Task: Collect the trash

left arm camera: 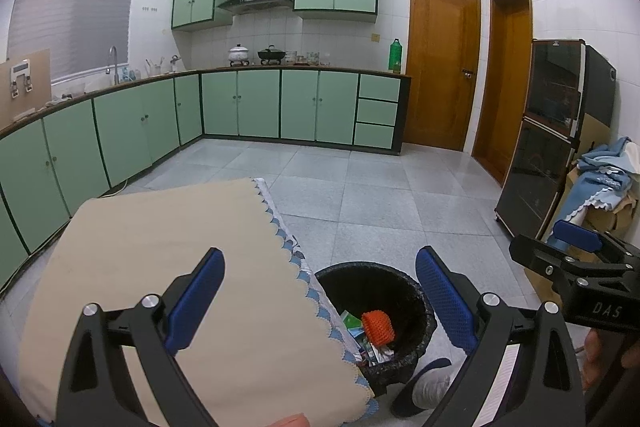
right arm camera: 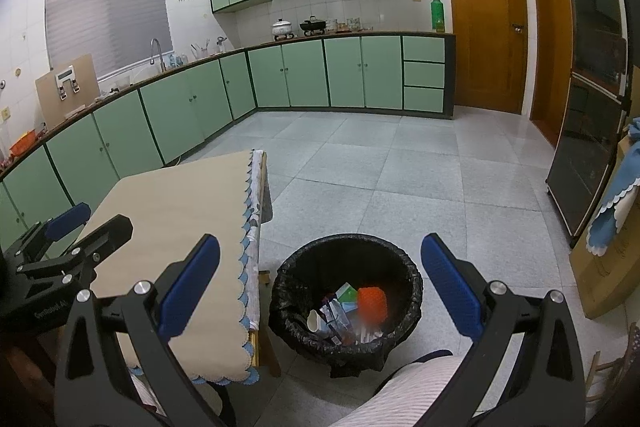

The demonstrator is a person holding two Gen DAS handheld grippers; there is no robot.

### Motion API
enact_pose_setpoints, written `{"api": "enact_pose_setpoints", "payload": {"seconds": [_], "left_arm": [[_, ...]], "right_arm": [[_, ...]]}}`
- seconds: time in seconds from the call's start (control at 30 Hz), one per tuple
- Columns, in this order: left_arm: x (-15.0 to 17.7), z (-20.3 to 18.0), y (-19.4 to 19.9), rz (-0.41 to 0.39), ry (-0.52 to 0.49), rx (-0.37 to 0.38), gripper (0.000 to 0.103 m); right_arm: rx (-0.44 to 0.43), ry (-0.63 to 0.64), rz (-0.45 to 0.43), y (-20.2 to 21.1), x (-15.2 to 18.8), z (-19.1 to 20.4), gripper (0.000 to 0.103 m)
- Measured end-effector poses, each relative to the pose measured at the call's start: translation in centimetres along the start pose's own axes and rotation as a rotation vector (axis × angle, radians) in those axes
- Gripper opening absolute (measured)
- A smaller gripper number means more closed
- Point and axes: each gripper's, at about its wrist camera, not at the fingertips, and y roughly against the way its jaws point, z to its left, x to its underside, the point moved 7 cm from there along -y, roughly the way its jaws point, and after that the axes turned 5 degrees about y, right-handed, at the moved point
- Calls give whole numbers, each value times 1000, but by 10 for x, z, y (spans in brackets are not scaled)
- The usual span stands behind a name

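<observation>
Right wrist: bin (right arm camera: 404,269) beside table edge (right arm camera: 250,227)

Left gripper (left arm camera: 320,295): jaws spread wide, nothing between the blue pads, pointed forward and slightly down.
Right gripper (right arm camera: 320,287): jaws equally wide apart, empty, aimed forward and down.
Relative position: side by side, the right one just to the right of the left and a little farther forward.
Hand (left arm camera: 600,355): part of it shows at the near right, behind the right gripper's body.
</observation>
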Motion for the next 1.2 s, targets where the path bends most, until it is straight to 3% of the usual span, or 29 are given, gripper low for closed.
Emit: {"api": "enact_pose_setpoints", "payload": {"seconds": [1.2], "left_arm": [[-2,1,2,-6,-3,-9,94]], "right_arm": [[-5,7,-9,-2,-4,2,98]]}}
